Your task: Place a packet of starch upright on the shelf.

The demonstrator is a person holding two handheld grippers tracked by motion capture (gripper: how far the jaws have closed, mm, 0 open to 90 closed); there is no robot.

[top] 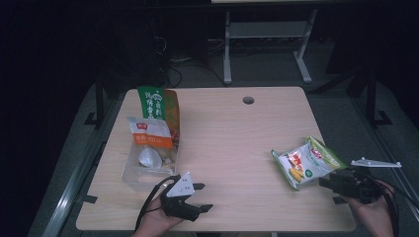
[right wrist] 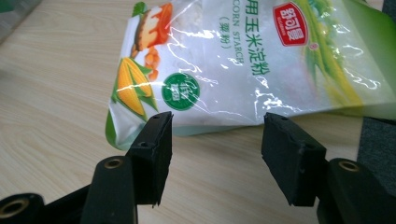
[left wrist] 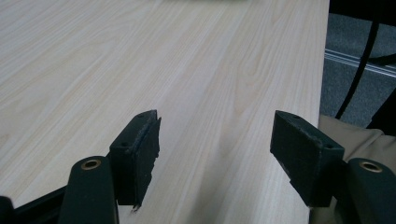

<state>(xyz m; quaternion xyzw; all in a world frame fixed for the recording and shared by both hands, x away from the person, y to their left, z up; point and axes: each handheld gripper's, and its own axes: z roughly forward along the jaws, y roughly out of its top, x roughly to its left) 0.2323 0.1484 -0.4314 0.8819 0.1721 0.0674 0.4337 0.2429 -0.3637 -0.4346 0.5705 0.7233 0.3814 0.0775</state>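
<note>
A corn starch bag [top: 304, 163], white and green with a corn cob printed on it, lies flat near the table's right edge. My right gripper [top: 330, 191] stands open just in front of it. In the right gripper view the bag [right wrist: 243, 60] lies just beyond the gripper [right wrist: 217, 123], whose jaws touch nothing. My left gripper [top: 205, 196] rests open at the front of the table, right of a clear plastic box [top: 143, 173]. Bare wood lies between the spread jaws of the left gripper [left wrist: 217, 126].
The clear box holds a white and orange bag [top: 150, 136] and a taller green and orange bag [top: 157, 106]. A round cable hole [top: 248, 100] sits near the table's far edge. A metal desk frame [top: 267, 44] stands on the floor behind. The table edge [left wrist: 322, 93] runs beside a black cable [left wrist: 359, 70].
</note>
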